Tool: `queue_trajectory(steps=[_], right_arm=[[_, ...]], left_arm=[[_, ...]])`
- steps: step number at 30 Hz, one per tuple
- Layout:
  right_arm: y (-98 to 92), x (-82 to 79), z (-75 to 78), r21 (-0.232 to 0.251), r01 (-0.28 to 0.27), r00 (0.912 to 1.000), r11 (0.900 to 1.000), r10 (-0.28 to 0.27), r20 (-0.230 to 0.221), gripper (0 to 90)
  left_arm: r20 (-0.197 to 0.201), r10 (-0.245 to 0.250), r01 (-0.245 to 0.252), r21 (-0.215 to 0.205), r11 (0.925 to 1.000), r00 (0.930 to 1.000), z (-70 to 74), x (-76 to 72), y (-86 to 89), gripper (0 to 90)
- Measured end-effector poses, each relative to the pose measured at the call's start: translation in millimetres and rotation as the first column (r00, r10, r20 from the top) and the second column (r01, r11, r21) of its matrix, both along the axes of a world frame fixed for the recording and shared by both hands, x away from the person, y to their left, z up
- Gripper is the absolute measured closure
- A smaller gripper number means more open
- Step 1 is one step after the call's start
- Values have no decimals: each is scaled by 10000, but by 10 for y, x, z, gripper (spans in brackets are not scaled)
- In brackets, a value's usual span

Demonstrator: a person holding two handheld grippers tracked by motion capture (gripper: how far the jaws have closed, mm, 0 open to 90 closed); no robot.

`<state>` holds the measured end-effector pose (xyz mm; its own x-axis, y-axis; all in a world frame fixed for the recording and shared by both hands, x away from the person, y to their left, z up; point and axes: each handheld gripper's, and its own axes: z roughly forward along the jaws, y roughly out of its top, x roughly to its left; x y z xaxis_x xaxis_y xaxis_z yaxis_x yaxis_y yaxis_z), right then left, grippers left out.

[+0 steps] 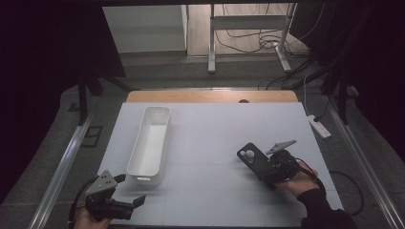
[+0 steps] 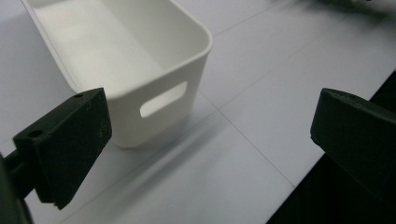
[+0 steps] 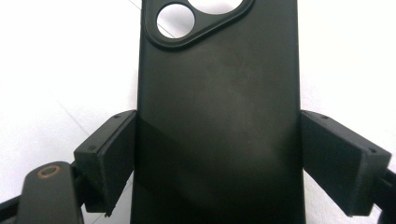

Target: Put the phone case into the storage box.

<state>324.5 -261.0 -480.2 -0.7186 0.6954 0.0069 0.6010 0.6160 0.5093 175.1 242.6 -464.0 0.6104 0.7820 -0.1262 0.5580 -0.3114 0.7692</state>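
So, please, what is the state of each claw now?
Left claw: open, holding nothing, near the white bin.
Right claw: closed on the black phone case.

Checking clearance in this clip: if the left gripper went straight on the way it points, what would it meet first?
Probably the white bin: its near end wall with the handle slot lies ahead of the open left gripper, slightly off-centre, so depth is unsure.

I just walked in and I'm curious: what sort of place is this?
Probably a lab or workshop set up for recording handling tasks: a white table ringed by dark curtains, loose cables on the floor behind, and a person working a hand-held gripper on a phone case.
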Motion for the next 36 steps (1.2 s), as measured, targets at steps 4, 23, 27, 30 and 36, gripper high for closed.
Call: queue_trajectory(steps=[4, 23, 27, 30, 36], right_arm=[[-23, -41, 58, 294, -104, 9999, 9995, 100, 138, 155], [-70, -230, 203, 1069, -650, 9970, 9921, 599, 498, 155], [-55, -267, 222, 1227, -770, 9961, 9894, 710, 523, 155], [-37, -294, 237, 1359, -892, 9951, 9867, 823, 555, 154], [2, -339, 254, 1576, -1058, 9935, 9818, 976, 587, 154]], left_arm=[[67, -10, 10, 74, 10000, 10000, 41, 47, -30, 0], [332, -1138, 1148, -296, 9929, 9929, 102, 296, -183, 0], [354, -1412, 1422, -284, 9894, 9893, 103, 341, -226, 0], [396, -1581, 1593, -276, 9869, 9866, 103, 374, -262, 0], [438, -1896, 1920, -592, 9796, 9809, 127, 446, -340, 0]])
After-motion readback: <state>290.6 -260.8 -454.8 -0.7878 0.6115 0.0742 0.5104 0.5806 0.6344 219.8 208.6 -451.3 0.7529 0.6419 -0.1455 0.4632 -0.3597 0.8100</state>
